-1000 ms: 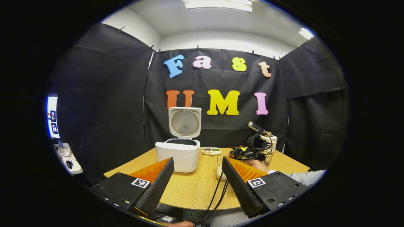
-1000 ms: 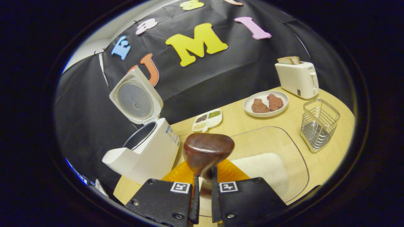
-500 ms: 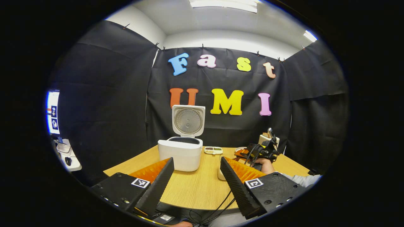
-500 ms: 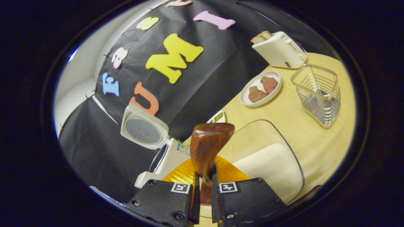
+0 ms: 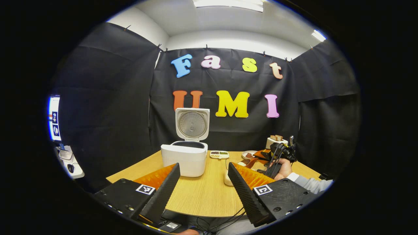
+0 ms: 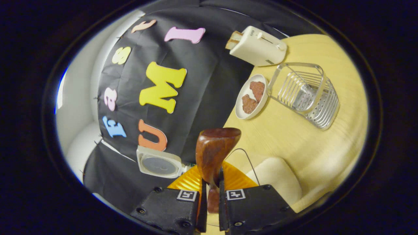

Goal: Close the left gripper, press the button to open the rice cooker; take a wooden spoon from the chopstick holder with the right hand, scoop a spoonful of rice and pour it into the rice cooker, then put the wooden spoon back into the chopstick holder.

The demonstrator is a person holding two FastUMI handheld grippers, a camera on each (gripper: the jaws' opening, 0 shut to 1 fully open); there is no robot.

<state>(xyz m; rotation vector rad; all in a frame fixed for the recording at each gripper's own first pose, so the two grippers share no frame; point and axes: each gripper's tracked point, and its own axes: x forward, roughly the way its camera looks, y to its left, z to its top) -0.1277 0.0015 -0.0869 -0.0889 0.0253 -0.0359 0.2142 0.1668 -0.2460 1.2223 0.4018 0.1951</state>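
The white rice cooker [image 5: 184, 158] stands on the table with its lid [image 5: 192, 124] raised; the lid [image 6: 159, 165] also shows low in the right gripper view. My left gripper [image 5: 204, 182] hangs open over the near table edge, nothing between its fingers. My right gripper [image 6: 211, 191] is shut on the handle of the dark wooden spoon [image 6: 216, 148], whose bowl points forward. The wire chopstick holder [image 6: 305, 93] stands ahead and to the right of the spoon. A clear container of white rice [image 6: 277, 182] lies just below the spoon. The right gripper [image 5: 281, 152], held by a hand [image 5: 283, 169], is at the table's right.
A white toaster [image 6: 258, 45] with bread stands behind a plate [image 6: 240, 107] holding two pieces of meat. A small divided tray [image 5: 219, 154] of grains sits right of the cooker. Cables hang over the table's front edge [image 5: 228, 212].
My right gripper has rolled and swung right with the spoon, away from the cooker and towards the chopstick holder and toaster. The left gripper has barely moved and stays open.
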